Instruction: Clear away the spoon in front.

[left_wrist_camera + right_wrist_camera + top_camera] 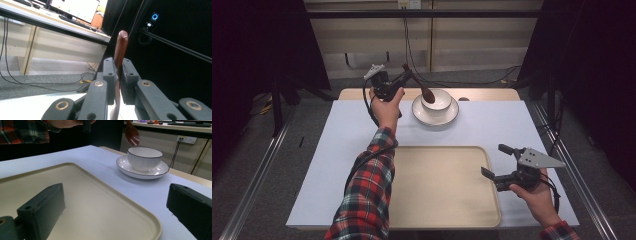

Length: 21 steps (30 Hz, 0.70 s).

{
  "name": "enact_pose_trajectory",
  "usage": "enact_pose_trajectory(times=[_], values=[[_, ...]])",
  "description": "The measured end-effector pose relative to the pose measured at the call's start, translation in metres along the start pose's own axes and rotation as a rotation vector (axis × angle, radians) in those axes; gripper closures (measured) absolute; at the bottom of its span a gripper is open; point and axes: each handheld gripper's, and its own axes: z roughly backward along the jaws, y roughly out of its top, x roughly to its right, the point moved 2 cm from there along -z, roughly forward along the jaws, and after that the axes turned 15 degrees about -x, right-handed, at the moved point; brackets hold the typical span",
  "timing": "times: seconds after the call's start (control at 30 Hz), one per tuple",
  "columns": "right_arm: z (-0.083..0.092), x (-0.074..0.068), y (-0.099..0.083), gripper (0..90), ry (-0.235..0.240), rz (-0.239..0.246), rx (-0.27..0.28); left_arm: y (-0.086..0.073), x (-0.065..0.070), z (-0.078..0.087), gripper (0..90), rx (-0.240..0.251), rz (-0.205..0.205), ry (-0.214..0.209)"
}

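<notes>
High view first: you have one white bowl sitting on one white saucer at the far middle of the counter, and one beige tray lying at the near edge, well apart from the saucer. Your left tongs are raised at the far left, just beside the bowl, and clamped on the handle of one brown spoon; the spoon slants down to the right so that its scoop hangs over the bowl's mouth. Your left forearm wears a red plaid sleeve that crosses the tray's left edge. Your right tongs sit low beside the tray's right side, spread wide with nothing between them, a grey three-cornered plate on top.

Left gripper view: your two black jaws are pressed together on the spoon handle, which stands up between them against a dark curtain. One lit monitor shows on a desk behind.

Right gripper view: your right tongs gape wide over the tray's corner. Beyond the tray rim, the bowl stands upright in the saucer, and the spoon's scoop hangs just above the bowl's left rim, not touching it. One wall socket shows at the back.
</notes>
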Motion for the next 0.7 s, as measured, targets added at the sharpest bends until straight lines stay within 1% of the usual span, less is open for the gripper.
enact_pose_trajectory(times=[0.07,0.1,0.17,0.2,0.23,0.27,0.3,0.33,0.37,0.43,0.5,0.53,0.57,0.6,0.63,0.67,0.7], values=[[-0.001,0.000,0.000,1.3,-0.007,0.004,0.007,0.002,-0.001,0.005,83.9,-0.015,-0.020,0.003],[-0.001,0.000,0.000,1.3,-0.007,0.004,0.007,0.003,0.000,0.007,83.9,-0.013,-0.017,-0.003],[-0.001,0.000,0.000,1.3,-0.009,0.006,0.004,0.005,0.000,0.011,83.9,-0.021,-0.023,0.000],[-0.001,0.000,0.000,1.3,0.003,0.016,-0.004,0.006,0.002,0.014,84.0,-0.019,-0.018,-0.006],[-0.001,0.000,0.000,1.2,0.003,0.017,-0.003,0.006,0.002,0.016,84.0,-0.024,-0.016,-0.008],[-0.002,-0.001,0.000,1.2,-0.003,0.012,0.002,0.006,0.001,0.018,84.0,-0.031,-0.024,-0.006],[-0.002,-0.001,0.000,1.2,0.003,0.010,-0.003,0.006,0.002,0.020,84.0,-0.033,-0.024,-0.008],[-0.002,-0.001,0.000,1.2,0.008,0.014,-0.006,0.007,0.002,0.022,84.0,-0.026,-0.008,-0.014],[-0.002,-0.001,0.000,1.1,0.012,0.014,-0.005,0.007,0.002,0.024,84.0,-0.035,-0.017,-0.011],[-0.002,-0.001,0.000,1.0,0.011,0.013,-0.006,0.008,0.003,0.028,84.1,-0.031,-0.007,-0.016],[-0.002,-0.001,0.000,0.7,0.002,0.006,0.000,0.008,0.002,0.030,84.1,-0.038,-0.015,-0.016],[-0.002,-0.001,0.000,0.2,-0.007,-0.008,0.004,0.009,0.005,0.031,84.1,-0.014,0.025,-0.026],[-0.002,-0.001,0.000,0.2,-0.006,-0.007,0.005,0.009,0.003,0.034,84.1,-0.043,-0.010,-0.019],[-0.002,-0.001,0.000,0.2,-0.007,-0.007,0.005,0.009,0.002,0.036,84.1,-0.045,-0.018,-0.020],[-0.002,-0.001,0.000,0.2,-0.007,-0.007,0.005,0.009,0.002,0.038,84.1,-0.047,-0.010,-0.026],[-0.002,-0.001,0.000,0.2,-0.005,-0.010,0.003,0.009,0.001,0.042,84.1,-0.059,-0.021,-0.020],[-0.002,-0.001,0.000,0.2,0.001,-0.007,-0.001,0.010,0.002,0.044,84.2,-0.065,-0.006,-0.026]])
